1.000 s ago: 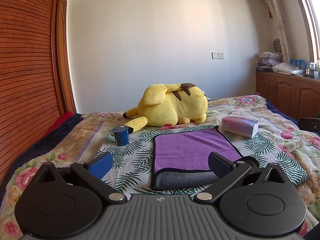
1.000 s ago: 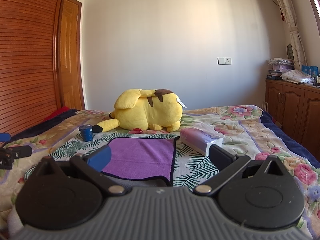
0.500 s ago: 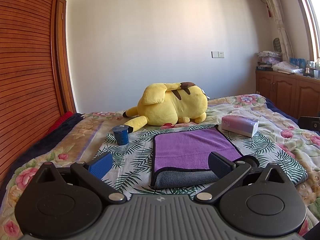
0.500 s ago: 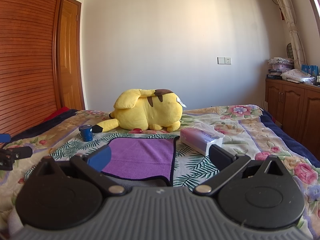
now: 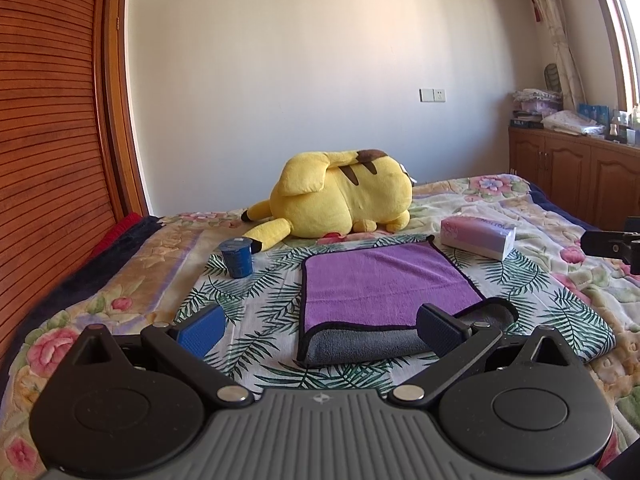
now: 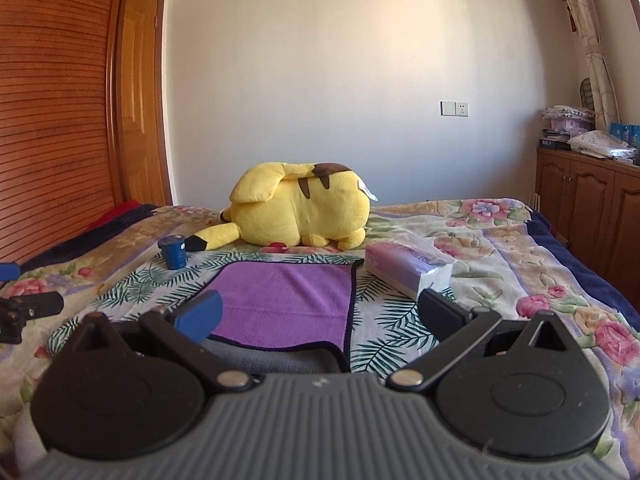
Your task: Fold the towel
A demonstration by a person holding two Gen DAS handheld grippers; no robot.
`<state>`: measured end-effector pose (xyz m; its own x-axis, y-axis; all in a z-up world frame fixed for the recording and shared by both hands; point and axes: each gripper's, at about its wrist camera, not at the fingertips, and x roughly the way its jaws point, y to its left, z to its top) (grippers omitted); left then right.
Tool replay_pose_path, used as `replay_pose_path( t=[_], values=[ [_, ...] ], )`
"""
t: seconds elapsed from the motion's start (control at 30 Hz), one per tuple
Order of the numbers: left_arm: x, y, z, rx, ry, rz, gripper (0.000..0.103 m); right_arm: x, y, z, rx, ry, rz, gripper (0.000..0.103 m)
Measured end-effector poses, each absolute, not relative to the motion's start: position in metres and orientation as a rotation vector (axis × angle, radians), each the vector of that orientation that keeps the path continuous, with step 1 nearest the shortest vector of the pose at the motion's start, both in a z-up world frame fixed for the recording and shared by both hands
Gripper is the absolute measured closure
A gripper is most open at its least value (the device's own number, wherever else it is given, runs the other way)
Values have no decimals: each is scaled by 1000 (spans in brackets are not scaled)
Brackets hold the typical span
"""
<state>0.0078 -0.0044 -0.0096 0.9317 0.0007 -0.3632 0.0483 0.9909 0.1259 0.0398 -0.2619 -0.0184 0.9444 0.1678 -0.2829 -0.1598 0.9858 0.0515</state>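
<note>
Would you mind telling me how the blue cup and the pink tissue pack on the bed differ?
The blue cup is small, round and dark blue; the tissue pack is a longer, boxy pink and white packet. The blue cup stands to the left of the purple towel, upright near the plush's tail; the tissue pack lies flat off the towel's far right corner. Both rest on the bedspread, off the towel.

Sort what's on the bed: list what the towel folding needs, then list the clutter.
Job: towel, left hand-held gripper, right hand-held gripper.
Clutter: plush, blue cup, tissue pack.
</note>
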Motion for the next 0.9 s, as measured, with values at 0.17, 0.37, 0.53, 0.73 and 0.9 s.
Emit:
replay_pose_path(
  t=[0.17, 0.37, 0.53, 0.73, 0.9],
  values=[
    [13, -8, -12, 146, 387, -29, 16, 48, -260, -21, 18, 317, 166, 0],
    [21, -9, -14, 144, 406, -30, 16, 54, -260, -23, 12, 335, 170, 0],
    [26, -7, -15, 142, 420, -27, 16, 59, -258, -23, 5, 340, 181, 0],
    [33, -6, -15, 137, 431, -32, 16, 68, -255, -27, -15, 358, 184, 0],
    [41, -7, -18, 144, 455, -39, 16, 76, -253, -30, -31, 371, 185, 0]
  ],
)
